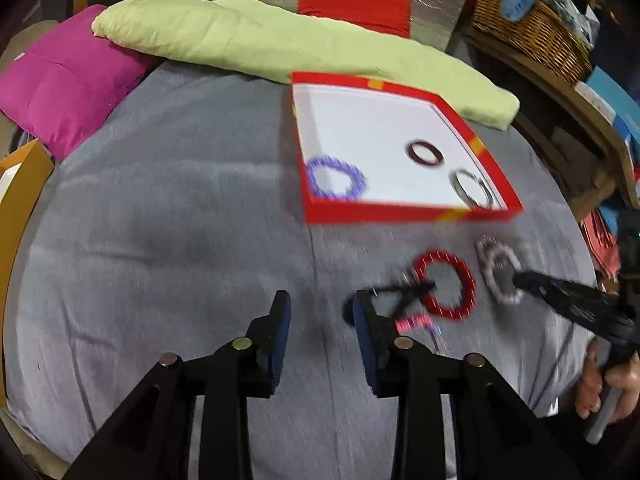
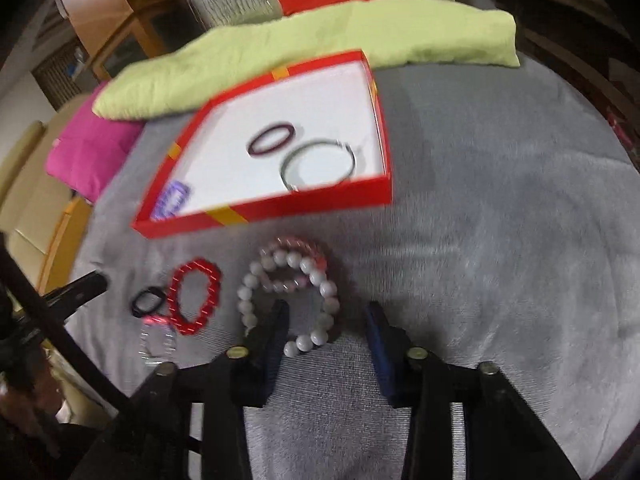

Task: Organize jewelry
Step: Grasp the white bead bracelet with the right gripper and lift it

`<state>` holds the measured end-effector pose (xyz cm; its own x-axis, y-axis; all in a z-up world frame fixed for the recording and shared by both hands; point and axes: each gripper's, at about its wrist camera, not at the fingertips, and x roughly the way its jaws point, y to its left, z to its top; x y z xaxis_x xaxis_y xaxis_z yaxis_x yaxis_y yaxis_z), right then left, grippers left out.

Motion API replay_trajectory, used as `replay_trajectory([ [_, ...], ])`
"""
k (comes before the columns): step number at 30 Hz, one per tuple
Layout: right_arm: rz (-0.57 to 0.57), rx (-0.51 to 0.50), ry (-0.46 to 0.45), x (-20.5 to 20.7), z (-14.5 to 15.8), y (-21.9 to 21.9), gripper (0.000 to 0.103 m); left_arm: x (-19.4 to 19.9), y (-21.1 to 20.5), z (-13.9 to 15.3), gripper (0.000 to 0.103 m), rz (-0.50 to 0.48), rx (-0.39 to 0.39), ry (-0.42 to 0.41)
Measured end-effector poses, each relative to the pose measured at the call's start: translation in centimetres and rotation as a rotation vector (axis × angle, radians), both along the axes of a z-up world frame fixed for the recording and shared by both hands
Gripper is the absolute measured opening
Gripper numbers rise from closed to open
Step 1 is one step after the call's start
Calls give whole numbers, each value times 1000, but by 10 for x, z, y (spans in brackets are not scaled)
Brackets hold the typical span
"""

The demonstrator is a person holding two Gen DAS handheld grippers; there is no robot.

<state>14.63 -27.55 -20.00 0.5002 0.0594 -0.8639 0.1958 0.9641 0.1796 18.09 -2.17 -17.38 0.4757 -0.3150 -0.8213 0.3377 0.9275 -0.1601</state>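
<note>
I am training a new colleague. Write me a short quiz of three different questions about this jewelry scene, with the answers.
1. True or false: the purple bracelet lies inside the red box.
2. How many pieces of jewelry are inside the box?
3. Multiple choice: the right gripper is open above which item? A) the red beaded bracelet B) the white bead bracelet C) the thin metal bangle

Key
1. True.
2. Three: the purple bracelet, the dark red bangle and the thin metal bangle.
3. B. The left gripper is also open, with nothing between its fingers.
</note>
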Motion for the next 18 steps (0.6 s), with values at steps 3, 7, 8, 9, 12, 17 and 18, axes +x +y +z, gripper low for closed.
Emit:
replay_trajectory([
  [3, -7, -49, -19, -2, 5, 3, 10, -3, -9, -3, 37, -43, 27, 1],
  [7, -33, -48, -90, -6, 23, -3, 10, 3, -13, -8, 37, -77, 23, 22],
  [8, -39, -28, -112, -7, 29, -7, 10, 4, -15, -10, 37, -84, 21, 29],
  [9, -45, -12, -126, -7, 33, -10, 10, 6, -17, -11, 37, -91, 24, 33],
  [12, -71, 51, -192, -10, 44, -19, 10, 13, -25, -20, 37, -110, 34, 66],
  [17, -74, 65, -256, -8, 56, -15, 10, 15, -30, -22, 37, -117, 31, 68],
  [18, -75, 73, -255, -7, 56, -15, 10, 15, -30, -22, 35, -120, 30, 67],
])
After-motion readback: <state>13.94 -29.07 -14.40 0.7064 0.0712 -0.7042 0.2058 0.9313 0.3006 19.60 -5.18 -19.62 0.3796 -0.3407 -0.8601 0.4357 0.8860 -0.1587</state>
